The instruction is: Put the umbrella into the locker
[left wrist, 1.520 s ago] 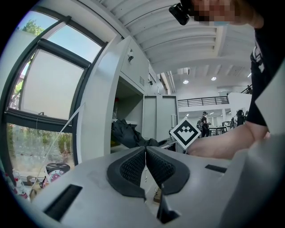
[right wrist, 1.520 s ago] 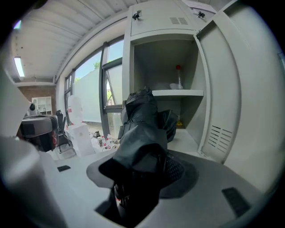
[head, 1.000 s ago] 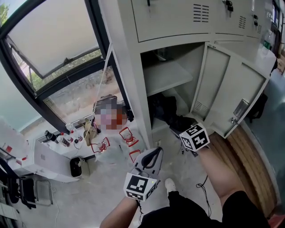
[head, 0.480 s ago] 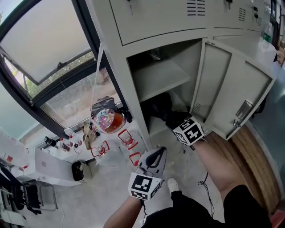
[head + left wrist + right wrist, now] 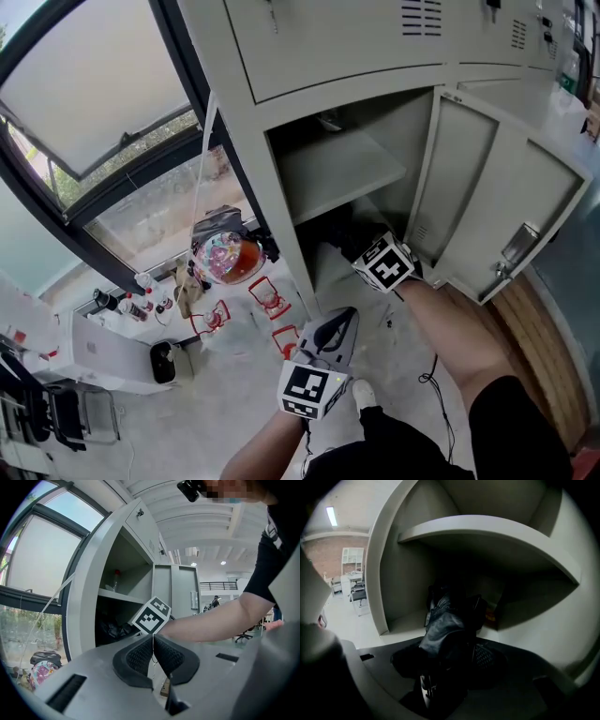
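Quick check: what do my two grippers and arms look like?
The left gripper and right gripper are grey moulded shells with black mesh-textured jaw pads, each bearing a white cube with black square markers. The forearms are bare, with a black short sleeve on the right arm.
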`<state>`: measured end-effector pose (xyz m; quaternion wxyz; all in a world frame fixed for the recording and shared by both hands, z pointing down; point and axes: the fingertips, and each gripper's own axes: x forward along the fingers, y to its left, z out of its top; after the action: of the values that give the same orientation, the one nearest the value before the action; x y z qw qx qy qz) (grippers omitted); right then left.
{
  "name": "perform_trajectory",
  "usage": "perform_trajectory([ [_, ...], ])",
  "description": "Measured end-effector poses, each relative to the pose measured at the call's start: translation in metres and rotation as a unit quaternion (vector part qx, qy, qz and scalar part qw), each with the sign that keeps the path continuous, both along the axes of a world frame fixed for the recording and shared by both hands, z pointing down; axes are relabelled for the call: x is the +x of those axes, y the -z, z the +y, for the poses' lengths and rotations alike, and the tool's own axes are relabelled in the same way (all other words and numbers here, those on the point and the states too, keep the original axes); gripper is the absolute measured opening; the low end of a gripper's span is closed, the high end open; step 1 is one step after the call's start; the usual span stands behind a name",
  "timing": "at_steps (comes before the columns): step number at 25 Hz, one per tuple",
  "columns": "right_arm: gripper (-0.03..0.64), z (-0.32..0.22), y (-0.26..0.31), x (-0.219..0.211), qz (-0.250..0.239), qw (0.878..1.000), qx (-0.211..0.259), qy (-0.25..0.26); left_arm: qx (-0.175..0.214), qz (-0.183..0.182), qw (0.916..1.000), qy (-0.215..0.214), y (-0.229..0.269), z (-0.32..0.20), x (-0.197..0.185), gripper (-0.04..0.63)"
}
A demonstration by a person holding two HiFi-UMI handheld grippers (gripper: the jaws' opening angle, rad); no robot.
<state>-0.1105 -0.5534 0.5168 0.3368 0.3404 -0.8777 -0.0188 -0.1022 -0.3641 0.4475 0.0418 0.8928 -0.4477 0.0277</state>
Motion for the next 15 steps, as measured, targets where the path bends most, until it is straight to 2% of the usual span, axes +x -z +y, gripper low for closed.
perform_trajectory([
  [15,0.282,-0.043,-0.015,-0.02,0.046,0.999,0.017,0.016,-0.006,-0.002,0.9999,0.014,-0.004,-0.009,-0.012,0.018],
])
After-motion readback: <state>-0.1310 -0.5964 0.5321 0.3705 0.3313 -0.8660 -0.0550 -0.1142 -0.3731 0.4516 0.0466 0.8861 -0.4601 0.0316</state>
